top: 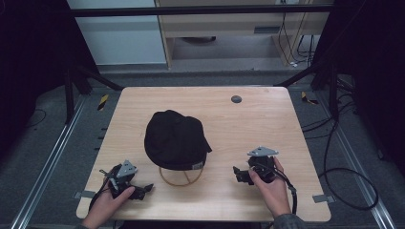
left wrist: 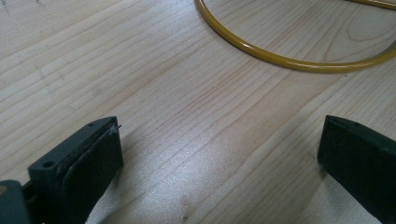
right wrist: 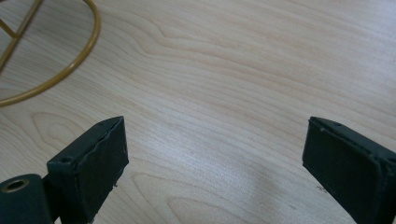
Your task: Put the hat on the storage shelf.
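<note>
The wooden table [top: 267, 124] lies in front of me, pale and bare over most of its top. On it, a little left of the middle, sits the black cap [top: 175, 138], propped on a yellow wire stand [top: 181, 177] whose round base ring pokes out from under the cap's near edge. The cap hides the rest of the stand. A small tag shows on the cap's near rim, just above the ring.

My left gripper [top: 139, 192] rests low over the near left corner of the table, in my left hand [top: 106, 204], well left of the ring and nearer to me than the cap. Its jaws stand wide apart with nothing but bare wood between them [left wrist: 219, 158]; in the left gripper view the yellow ring [left wrist: 280, 58] curves across the far side, apart from both jaws.

My right gripper [top: 241, 174] sits near the right of the stand, held in my right hand [top: 271, 188], its jaws pointing left toward the ring. They too are spread wide over bare wood [right wrist: 215, 158], gripping nothing; the ring [right wrist: 70, 65] shows at the far left of the right gripper view, clear of the jaws.

A small dark round disc [top: 236, 99] is set in the table's far side, well beyond the cap.
</note>
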{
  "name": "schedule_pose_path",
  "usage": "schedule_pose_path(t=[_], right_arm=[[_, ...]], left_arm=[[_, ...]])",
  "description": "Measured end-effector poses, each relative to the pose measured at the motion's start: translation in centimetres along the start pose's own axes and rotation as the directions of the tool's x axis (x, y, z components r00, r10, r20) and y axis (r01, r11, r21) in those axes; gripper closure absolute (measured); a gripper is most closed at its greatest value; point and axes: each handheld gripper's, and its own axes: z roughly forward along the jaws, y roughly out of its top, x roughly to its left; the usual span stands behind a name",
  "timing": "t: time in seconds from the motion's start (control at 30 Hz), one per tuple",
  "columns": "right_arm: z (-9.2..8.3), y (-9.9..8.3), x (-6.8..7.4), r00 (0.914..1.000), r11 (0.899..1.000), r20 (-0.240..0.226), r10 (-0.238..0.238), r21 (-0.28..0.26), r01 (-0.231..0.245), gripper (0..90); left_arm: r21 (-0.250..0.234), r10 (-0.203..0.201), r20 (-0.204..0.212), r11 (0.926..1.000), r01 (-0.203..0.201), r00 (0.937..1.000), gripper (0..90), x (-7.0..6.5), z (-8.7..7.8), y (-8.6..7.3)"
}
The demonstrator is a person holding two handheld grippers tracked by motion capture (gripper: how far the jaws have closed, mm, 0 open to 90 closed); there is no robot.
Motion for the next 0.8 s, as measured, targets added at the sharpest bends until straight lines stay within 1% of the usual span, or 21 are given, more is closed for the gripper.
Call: schedule_pose_path(t=[0.17,0.23,0.3,0.4,0.47,0.53,0.57,0.67,0.7,0.73,0.77,0.8], right_arm=[[0.7,-0.6,0.0,1.0,1.0,0.004,0.001,0.018,-0.001,7.1],[0.8,-0.6,0.0,1.0,1.0,0.004,0.005,0.014,-0.005,7.2],[1.0,-0.7,0.0,0.9998,1.0,-0.002,0.018,0.015,-0.018,7.2],[1.8,-1.1,-0.2,0.9998,1.0,0.008,0.019,0.024,-0.019,7.3],[1.9,-1.1,-0.2,0.9996,0.999,0.011,0.026,0.024,-0.027,7.3],[2.3,-1.3,-0.4,0.999,0.999,0.013,0.042,0.02,-0.042,7.5],[2.4,-1.3,-0.4,0.9991,0.999,0.015,0.04,0.02,-0.04,7.5],[3.2,-1.5,-0.4,0.9983,0.998,0.022,0.055,0.011,-0.055,7.1],[3.2,-1.5,-0.4,0.9983,0.998,0.022,0.055,0.011,-0.055,7.1],[3.4,-1.4,-0.3,0.9981,0.999,0.036,0.051,0.002,-0.051,7.0],[3.6,-1.3,-0.3,0.9971,0.998,0.038,0.065,-0.012,-0.065,7.0],[3.7,-1.3,-0.3,0.9971,0.998,0.042,0.064,-0.018,-0.063,7.0]], left_arm=[[0.0,0.0,0.0,1.0,0.0,1.0,0.0,0.0,0.0,0.0],[0.0,0.0,0.0,1.0,0.0,1.0,0.0,0.0,0.0,0.0],[0.0,0.0,0.0,1.0,0.0,1.0,0.0,0.0,0.0,0.0],[0.0,0.0,0.0,1.0,0.0,1.0,0.0,0.0,0.0,0.0],[0.0,0.0,0.0,1.0,0.0,1.0,0.0,0.0,0.0,0.0],[0.0,0.0,0.0,1.0,0.0,1.0,0.0,0.0,0.0,0.0],[0.0,0.0,0.0,1.0,0.0,1.0,0.0,0.0,0.0,0.0],[0.0,0.0,0.0,1.0,0.0,1.0,0.0,0.0,0.0,0.0],[0.0,0.0,0.0,1.0,0.0,1.0,0.0,0.0,0.0,0.0],[0.0,0.0,0.0,1.0,0.0,1.0,0.0,0.0,0.0,0.0],[0.0,0.0,0.0,1.0,0.0,1.0,0.0,0.0,0.0,0.0],[0.0,0.0,0.0,1.0,0.0,1.0,0.0,0.0,0.0,0.0]])
